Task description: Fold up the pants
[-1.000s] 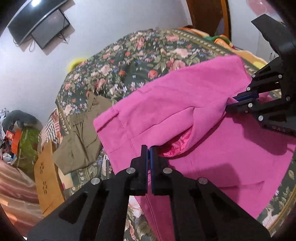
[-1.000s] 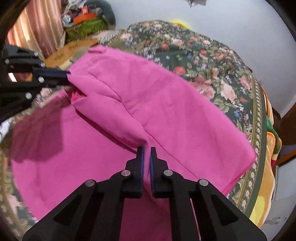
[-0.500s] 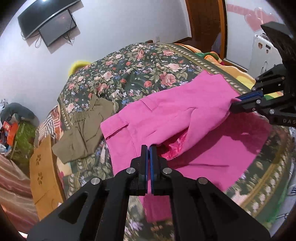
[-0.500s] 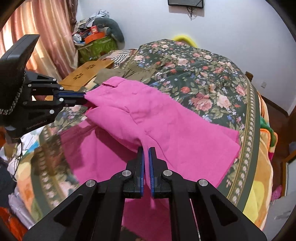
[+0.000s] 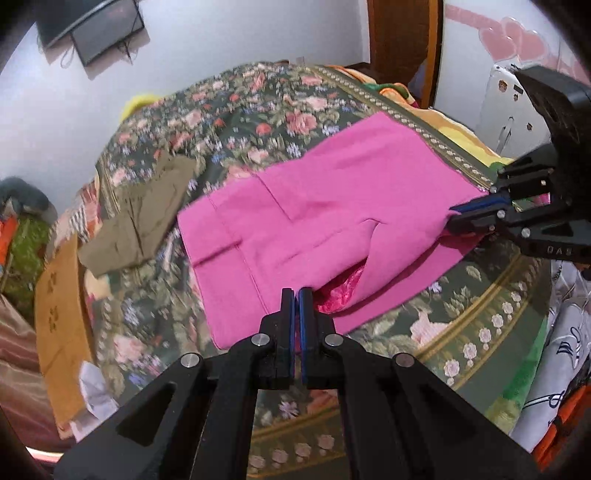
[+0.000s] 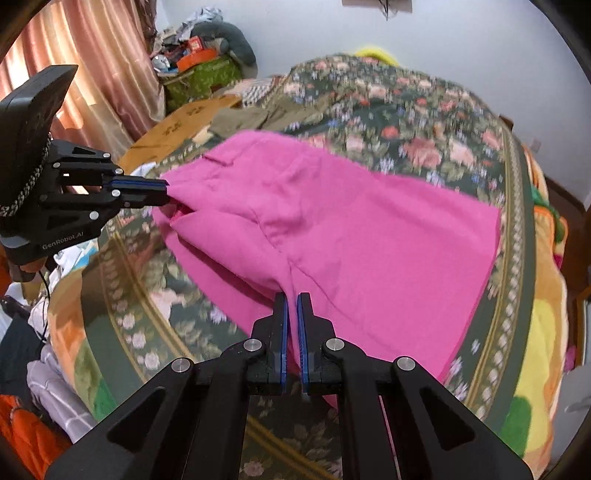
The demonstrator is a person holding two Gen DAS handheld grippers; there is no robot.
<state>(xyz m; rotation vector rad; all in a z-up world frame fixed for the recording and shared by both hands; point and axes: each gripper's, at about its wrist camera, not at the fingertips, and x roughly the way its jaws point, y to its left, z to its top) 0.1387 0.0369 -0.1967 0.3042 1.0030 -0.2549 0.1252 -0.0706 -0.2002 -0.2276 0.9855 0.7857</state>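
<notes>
Bright pink pants [image 5: 332,206] lie spread on the floral bedspread [image 5: 258,110], their top layer lifted along the near edge. My left gripper [image 5: 295,295] is shut on that edge, next to a shiny pink lining. In the left wrist view my right gripper [image 5: 452,216] pinches the same edge at the right. The right wrist view shows the pants [image 6: 351,229] running away from my right gripper [image 6: 291,299], which is shut on the cloth. There my left gripper [image 6: 166,188] holds the far left corner of the fold.
An olive garment [image 5: 140,218] lies folded on the bed to the left of the pants. A wooden board [image 5: 62,314] leans beside the bed. Clothes are piled off the near right edge [image 5: 565,350]. A screen [image 5: 92,29] hangs on the wall.
Both grippers have drawn back toward the near edge of the bed, still shut on the pink cloth. The pants have slid with them, and more bedspread shows around them.
</notes>
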